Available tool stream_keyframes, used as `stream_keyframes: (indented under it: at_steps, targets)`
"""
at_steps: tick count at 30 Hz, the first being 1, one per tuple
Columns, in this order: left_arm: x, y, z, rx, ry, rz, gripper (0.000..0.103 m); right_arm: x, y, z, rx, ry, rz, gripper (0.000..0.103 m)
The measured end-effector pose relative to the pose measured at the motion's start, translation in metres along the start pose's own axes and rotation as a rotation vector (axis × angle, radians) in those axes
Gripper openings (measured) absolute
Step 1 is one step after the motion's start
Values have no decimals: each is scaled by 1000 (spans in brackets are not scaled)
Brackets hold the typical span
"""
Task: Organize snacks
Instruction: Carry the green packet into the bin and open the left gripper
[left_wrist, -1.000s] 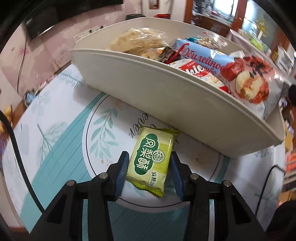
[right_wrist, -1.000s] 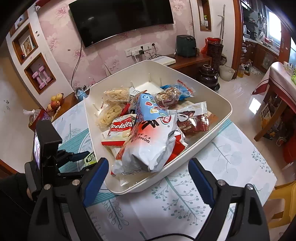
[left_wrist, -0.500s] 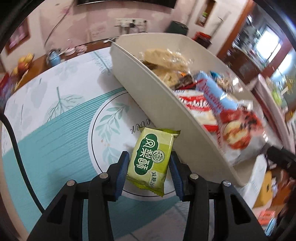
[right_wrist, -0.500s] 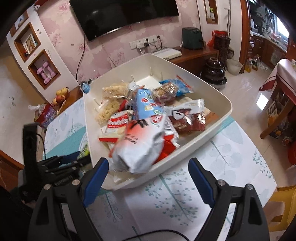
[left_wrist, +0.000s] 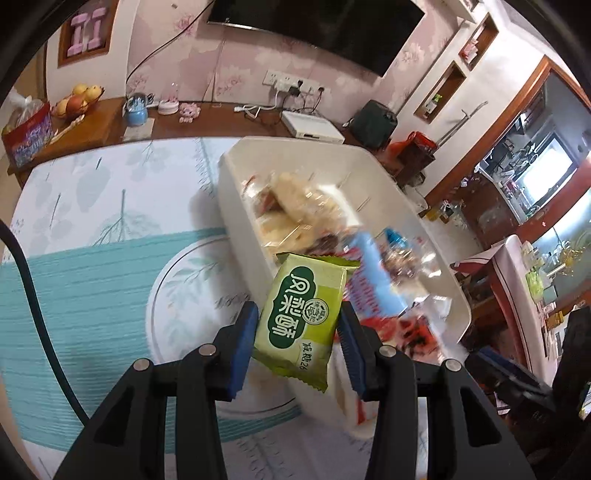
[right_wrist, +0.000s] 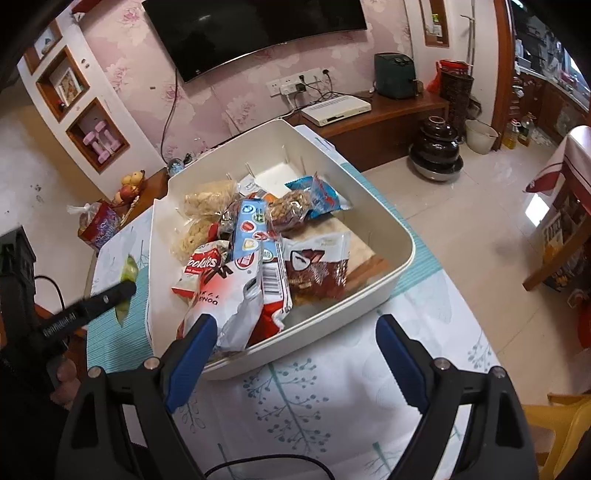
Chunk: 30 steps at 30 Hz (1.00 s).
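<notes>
- Small green snack packet (left_wrist: 301, 314): white characters, lime band.
- Cream plastic bin (right_wrist: 388, 273): plain.
- Surface cloth (left_wrist: 92, 295): white, teal stripes, leaf prints.
- Fingers (right_wrist: 190, 360): blue pads, black arms.

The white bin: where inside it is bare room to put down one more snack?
The white bin is bare at its far end, past the blue packet, up to the far wall. A smaller free strip runs along the right wall beside the brown packet. The middle and near left corner are crowded, piled under the big white bag.
</notes>
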<state>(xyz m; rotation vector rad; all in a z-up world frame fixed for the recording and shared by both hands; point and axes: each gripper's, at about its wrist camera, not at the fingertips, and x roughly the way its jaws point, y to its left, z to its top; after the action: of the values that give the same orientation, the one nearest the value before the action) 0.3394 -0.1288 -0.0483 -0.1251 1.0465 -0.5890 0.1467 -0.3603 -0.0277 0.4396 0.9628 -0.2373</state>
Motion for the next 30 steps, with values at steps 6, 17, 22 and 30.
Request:
stream_keyframes:
  at_steps: [6, 17, 22, 30]
  targets:
    - [14, -22, 10, -4, 19, -16, 43, 3, -10, 8, -8, 10, 41, 89]
    - [35, -35, 17, -40, 53, -35, 45, 8, -21, 24, -16, 17, 77, 89]
    - [26, -32, 20, -48, 37, 9, 66, 13, -19, 30, -35, 27, 86, 89]
    - [-7, -8, 10, -137, 34, 138, 85, 10, 1, 43, -121, 16, 114, 89]
